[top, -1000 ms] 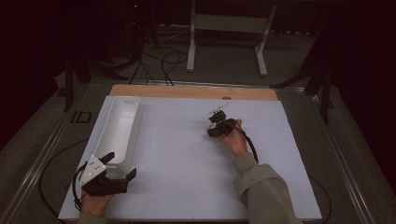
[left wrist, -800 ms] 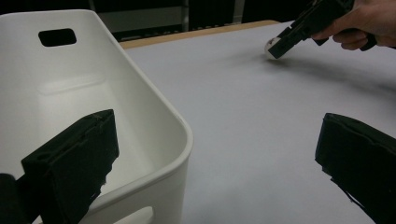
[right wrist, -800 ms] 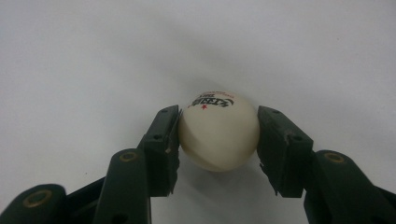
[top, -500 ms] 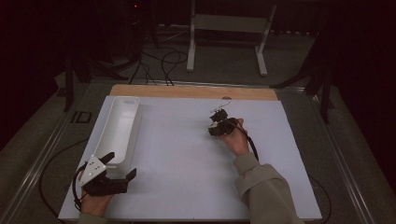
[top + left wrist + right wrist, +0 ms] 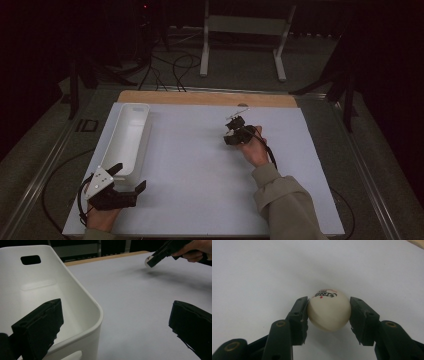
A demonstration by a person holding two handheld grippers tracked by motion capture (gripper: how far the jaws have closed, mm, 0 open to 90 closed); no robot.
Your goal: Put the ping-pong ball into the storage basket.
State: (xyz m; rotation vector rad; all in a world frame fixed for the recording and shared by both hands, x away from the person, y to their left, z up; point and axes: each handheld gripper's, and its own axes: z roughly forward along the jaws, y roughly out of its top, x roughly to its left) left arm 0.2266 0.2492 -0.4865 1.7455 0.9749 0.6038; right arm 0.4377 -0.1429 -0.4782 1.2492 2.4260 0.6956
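- In the right gripper view, the right gripper grasps a white ping-pong ball in the middle of the frame; its 2 jaws press on both sides of the ball, and the ball seems to hang a little above the white table.
- In the high view, this gripper sits right of centre, well apart from the white bin in the left half of the frame.
- The left gripper, at the lower left of the high view, holds nothing: its 2 jaws stand wide apart, 1 just over the near end of the bin and 1 outside it.
- I see no ball inside the bin.
- My judgement: the pick-up is done, while the carry to the bin and the drop are left.
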